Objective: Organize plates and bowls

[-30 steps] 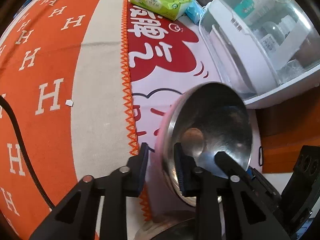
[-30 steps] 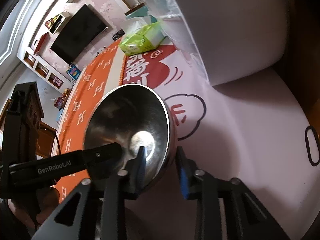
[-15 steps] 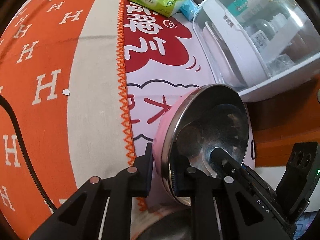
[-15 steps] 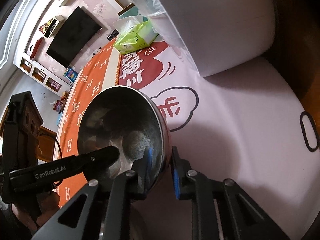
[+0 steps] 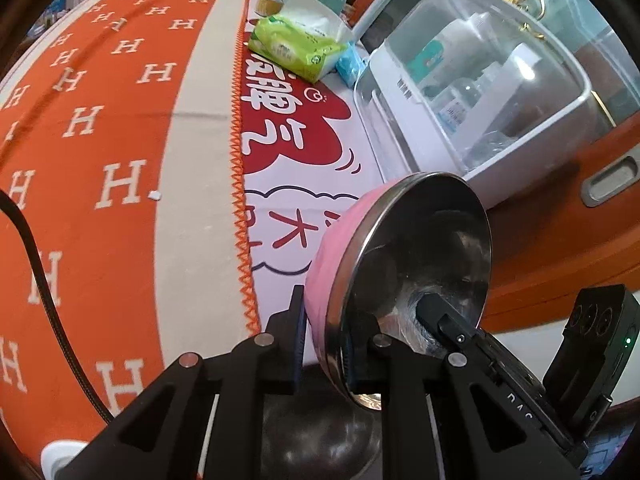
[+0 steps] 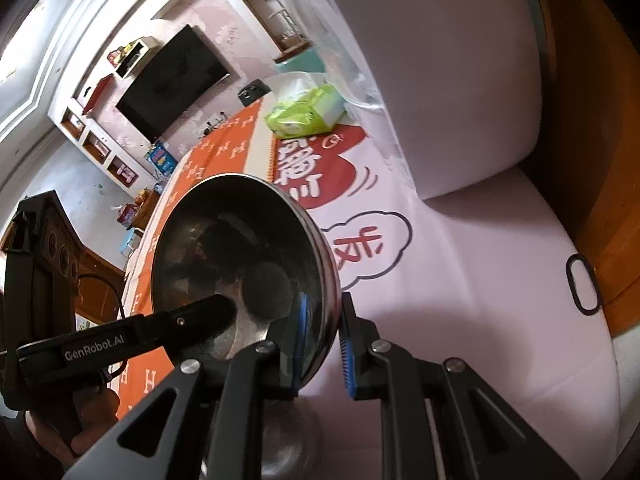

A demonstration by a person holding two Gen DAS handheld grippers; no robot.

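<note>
The steel bowl (image 5: 416, 264), pink outside, is held tilted above the table mat (image 5: 312, 184), its rim pinched by both the left gripper (image 5: 322, 344) and the right gripper (image 6: 320, 344). It holds nothing. Beside it, a white sterilizer box (image 5: 472, 92) contains bottles.

Left wrist view: looks forward and down along left tongs (image 5: 322, 340), very close to the tilted bowl (image 5: 416, 264), facing across the surface (image 5: 192, 184) toward the green wipes pack (image 5: 294, 50) and white appliance (image 5: 472, 92). Right wrist view: looks along right tongs (image 6: 320, 344), same bowl (image 6: 240, 256) close up from the opposite rim, facing the far wall with TV (image 6: 172, 84). Shared: bowl, wipes pack (image 6: 304, 114), red-print mat (image 6: 320, 168), orange H cloth (image 6: 224, 144); each view catches the other tongs inside the bowl.
</note>
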